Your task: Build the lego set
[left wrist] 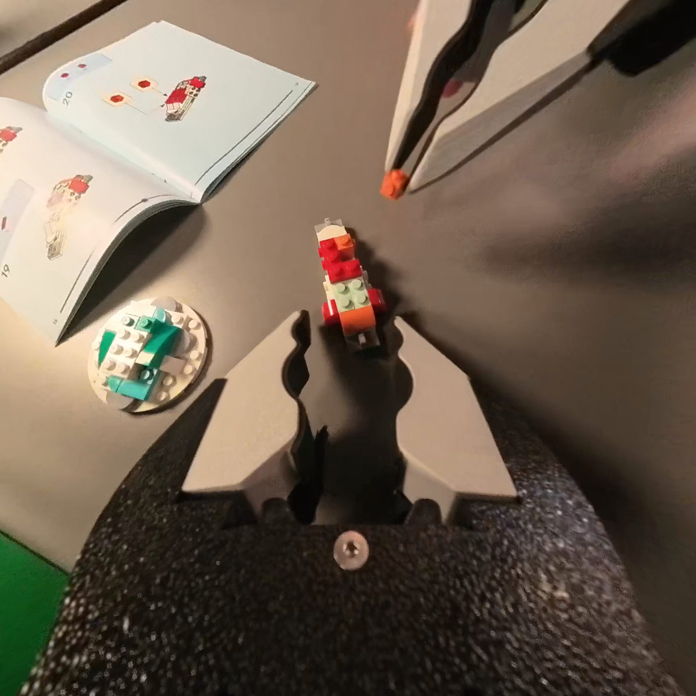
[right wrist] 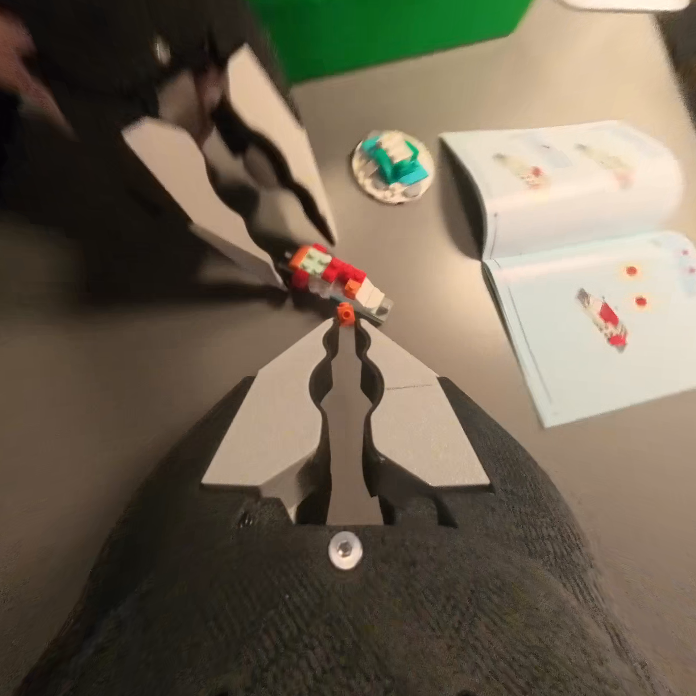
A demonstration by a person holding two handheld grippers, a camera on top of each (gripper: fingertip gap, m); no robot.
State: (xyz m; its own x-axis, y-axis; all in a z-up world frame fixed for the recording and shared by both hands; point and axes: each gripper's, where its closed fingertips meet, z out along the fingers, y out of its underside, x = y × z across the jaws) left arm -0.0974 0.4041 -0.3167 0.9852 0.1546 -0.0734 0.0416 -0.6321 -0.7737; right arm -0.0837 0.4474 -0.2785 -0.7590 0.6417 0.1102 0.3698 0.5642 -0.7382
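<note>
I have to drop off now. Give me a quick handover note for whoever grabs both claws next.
Right claw: shut on a small orange brick, held close to the red model.
Left claw: open, its fingers on either side of the model's orange end, model on the table.
Round white-and-teal build and open instruction booklet lie beside it.
Done: model partly built.
Left: seat the orange brick, continue with the booklet.
</note>
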